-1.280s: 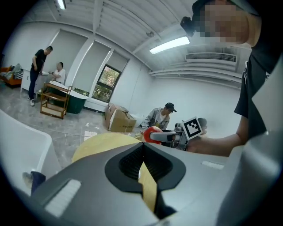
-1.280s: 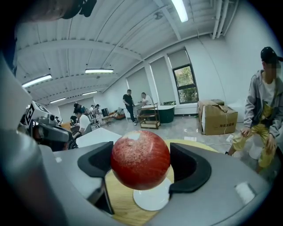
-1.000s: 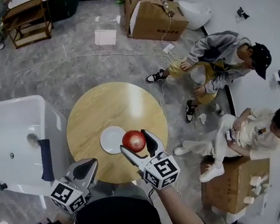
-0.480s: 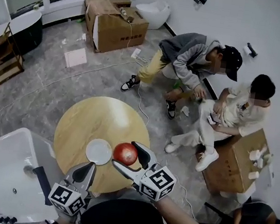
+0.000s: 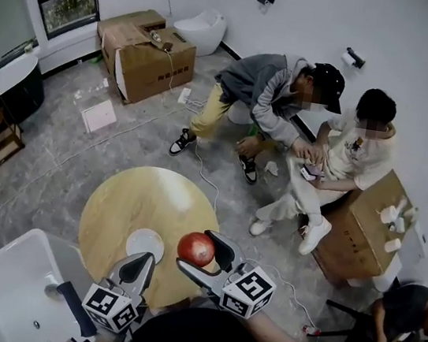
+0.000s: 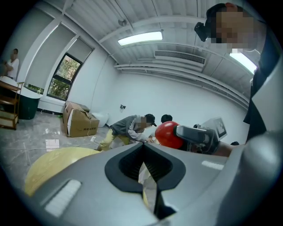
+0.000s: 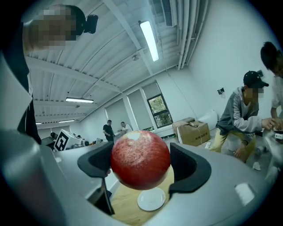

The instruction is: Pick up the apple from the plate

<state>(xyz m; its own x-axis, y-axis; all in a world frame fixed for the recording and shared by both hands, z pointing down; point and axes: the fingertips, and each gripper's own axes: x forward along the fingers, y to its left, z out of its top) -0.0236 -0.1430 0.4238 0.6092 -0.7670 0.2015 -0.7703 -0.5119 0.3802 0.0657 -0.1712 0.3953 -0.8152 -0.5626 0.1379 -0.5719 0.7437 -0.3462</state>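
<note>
My right gripper is shut on the red apple and holds it in the air above the round wooden table. The white plate lies bare on the table, down and left of the apple. My left gripper hangs at the table's near edge with its jaws shut and nothing between them. In the left gripper view the apple shows to the right, clamped in the other gripper.
Two people sit by the right wall, one on a seat, the other beside a cardboard box. A white tub stands left of the table. Boxes and a toilet are at the back.
The head view has swung, so the table and people sit differently in the picture. The apple stays clamped in my right gripper, lifted off the plate. The left gripper keeps its place.
</note>
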